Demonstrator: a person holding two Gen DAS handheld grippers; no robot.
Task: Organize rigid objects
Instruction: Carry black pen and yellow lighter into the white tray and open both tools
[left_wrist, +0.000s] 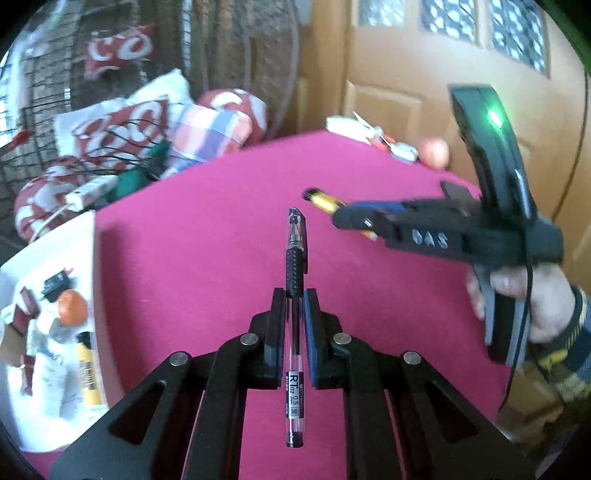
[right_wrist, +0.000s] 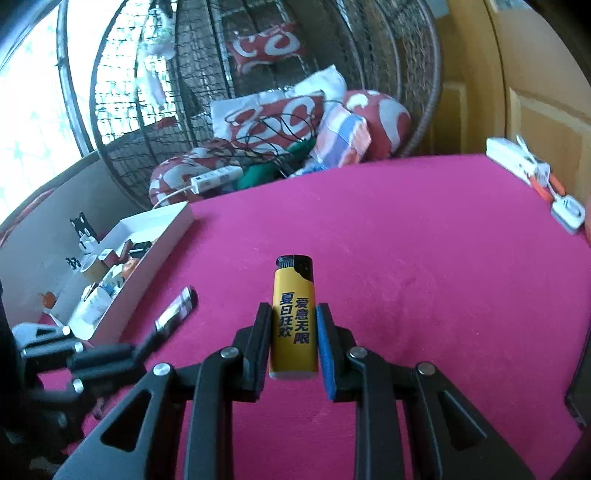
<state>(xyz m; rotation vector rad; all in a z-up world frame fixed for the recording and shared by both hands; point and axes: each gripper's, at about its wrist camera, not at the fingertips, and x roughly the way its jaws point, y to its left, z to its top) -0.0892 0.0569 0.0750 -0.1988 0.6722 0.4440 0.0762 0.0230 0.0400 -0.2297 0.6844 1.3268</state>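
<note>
My left gripper (left_wrist: 294, 295) is shut on a clear black gel pen (left_wrist: 295, 280), which points forward over the pink table (left_wrist: 207, 229). My right gripper (right_wrist: 292, 310) is shut on a yellow lighter (right_wrist: 293, 317) with a black top, held upright above the table. In the left wrist view the right gripper (left_wrist: 341, 214) hovers at the right with the lighter (left_wrist: 323, 198) sticking out of it. In the right wrist view the left gripper (right_wrist: 136, 349) is at the lower left with the pen's tip (right_wrist: 177, 308) showing.
A white tray (right_wrist: 159, 251) (left_wrist: 94, 266) with several small items, among them an orange ball (left_wrist: 72, 306) and a yellow tube (left_wrist: 88, 369), stands at the table's left edge. White boxes and pliers (right_wrist: 532, 173) lie at the far right corner. A hanging chair with cushions (right_wrist: 280, 122) stands behind.
</note>
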